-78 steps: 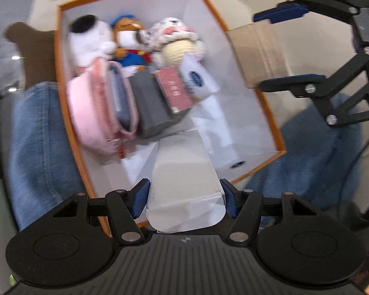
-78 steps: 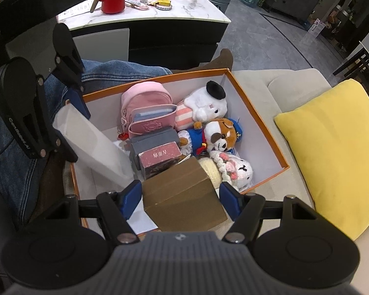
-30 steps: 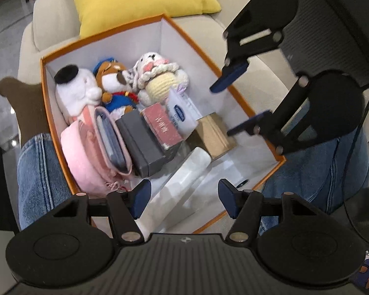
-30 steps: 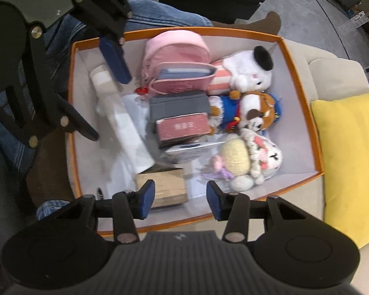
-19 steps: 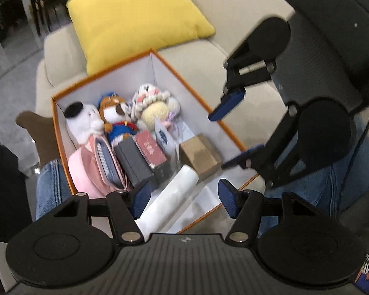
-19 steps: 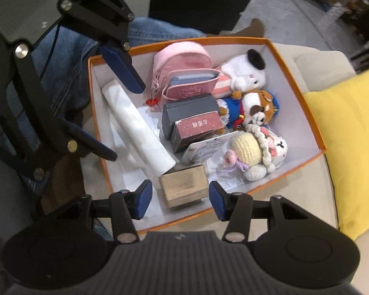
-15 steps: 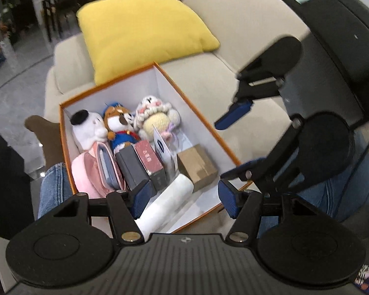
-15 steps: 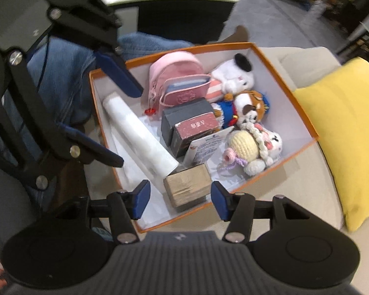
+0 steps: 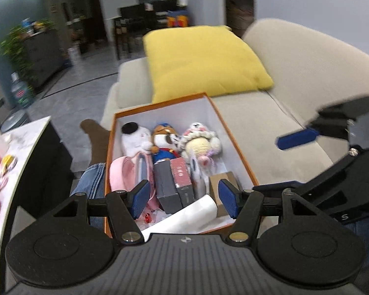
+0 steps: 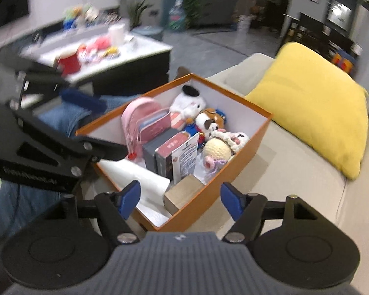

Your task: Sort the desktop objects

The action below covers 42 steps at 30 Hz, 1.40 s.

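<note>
Left claw (image 9: 184, 201) wide, empty, lower centre of frame. Right claw (image 10: 180, 200) opening, nothing between pads. Orange box (image 10: 209, 194) on sofa (image 10: 295, 184) mid-frame, holding white roll (image 9: 184, 216), brown carton (image 10: 182, 194), plush toys (image 9: 164, 140). Remaining items on desk (image 10: 135, 51), upper left. Risk: claws crowd together, could collide; box near lap could tip.

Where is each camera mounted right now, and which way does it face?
Left wrist: sits on the left gripper, looks down over the orange box toward the yellow cushion; shows its open, empty fingers, a jeans leg.
Right wrist: sits on the right gripper, fingers opening, empty, facing the table.
Shared: box, cushion.
</note>
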Each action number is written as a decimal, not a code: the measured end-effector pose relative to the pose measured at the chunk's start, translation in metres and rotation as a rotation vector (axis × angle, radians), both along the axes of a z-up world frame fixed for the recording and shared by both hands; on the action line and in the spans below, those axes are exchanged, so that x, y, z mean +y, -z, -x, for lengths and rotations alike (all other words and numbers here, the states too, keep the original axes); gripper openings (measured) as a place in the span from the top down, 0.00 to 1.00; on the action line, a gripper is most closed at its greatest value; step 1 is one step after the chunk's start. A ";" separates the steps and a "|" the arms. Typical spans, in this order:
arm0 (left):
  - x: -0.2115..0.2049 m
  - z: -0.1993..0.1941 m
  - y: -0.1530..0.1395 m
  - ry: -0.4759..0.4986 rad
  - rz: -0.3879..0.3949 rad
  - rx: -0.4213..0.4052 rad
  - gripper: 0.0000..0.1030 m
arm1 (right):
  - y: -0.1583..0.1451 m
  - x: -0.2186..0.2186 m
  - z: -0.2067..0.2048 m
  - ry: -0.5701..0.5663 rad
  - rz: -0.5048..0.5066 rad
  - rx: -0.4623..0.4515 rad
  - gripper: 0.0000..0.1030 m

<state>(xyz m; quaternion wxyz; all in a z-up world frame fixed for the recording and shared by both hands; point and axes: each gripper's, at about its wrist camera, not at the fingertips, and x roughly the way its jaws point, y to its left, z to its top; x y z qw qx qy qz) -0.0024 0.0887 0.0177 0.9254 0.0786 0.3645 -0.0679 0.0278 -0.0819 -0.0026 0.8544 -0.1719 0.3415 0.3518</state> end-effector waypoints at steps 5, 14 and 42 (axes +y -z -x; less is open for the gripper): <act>0.015 0.002 0.011 -0.099 0.051 -0.011 0.25 | 0.010 -0.014 -0.003 0.144 -0.118 0.020 0.23; 0.023 0.006 0.039 -0.201 -0.004 -0.001 0.20 | 0.031 -0.013 -0.008 0.240 -0.207 0.037 0.16; 0.019 0.002 0.071 -0.286 -0.038 0.001 0.16 | 0.080 0.001 -0.012 0.255 -0.142 0.041 0.05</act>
